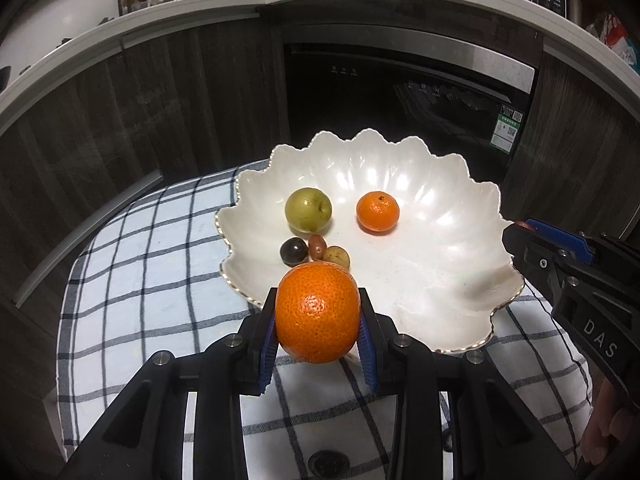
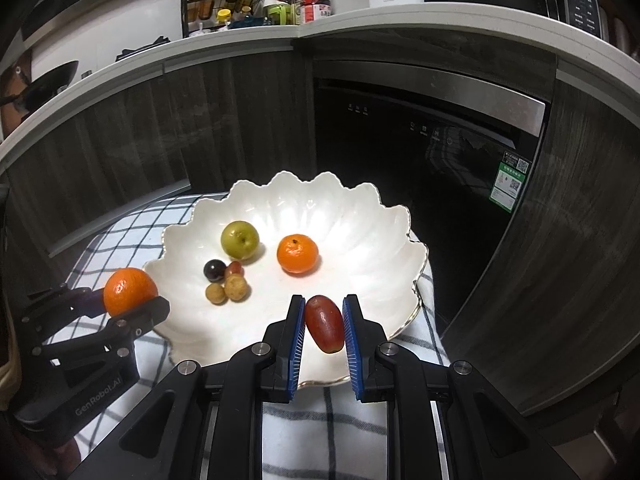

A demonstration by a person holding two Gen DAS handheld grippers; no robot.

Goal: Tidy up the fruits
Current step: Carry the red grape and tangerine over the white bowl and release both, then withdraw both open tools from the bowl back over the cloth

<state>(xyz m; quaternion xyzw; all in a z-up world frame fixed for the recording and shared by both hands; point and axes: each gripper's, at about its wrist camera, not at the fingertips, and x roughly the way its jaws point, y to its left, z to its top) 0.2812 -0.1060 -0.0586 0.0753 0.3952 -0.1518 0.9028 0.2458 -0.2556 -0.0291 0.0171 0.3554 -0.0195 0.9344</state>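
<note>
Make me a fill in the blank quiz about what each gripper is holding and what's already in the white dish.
1. The left gripper is shut on a ____.
2. The right gripper is shut on a red ____.
3. In the white scalloped dish, the green fruit lies beside a smaller ____ of orange colour.
4. The dish stands on a ____ cloth.

Missing words: mandarin; grape; mandarin; checked

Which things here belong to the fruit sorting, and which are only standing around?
Job: orange in left gripper; red grape in right gripper; scalloped white bowl holding green apple, mandarin.
Not job: spice rack, dishwasher.
</note>
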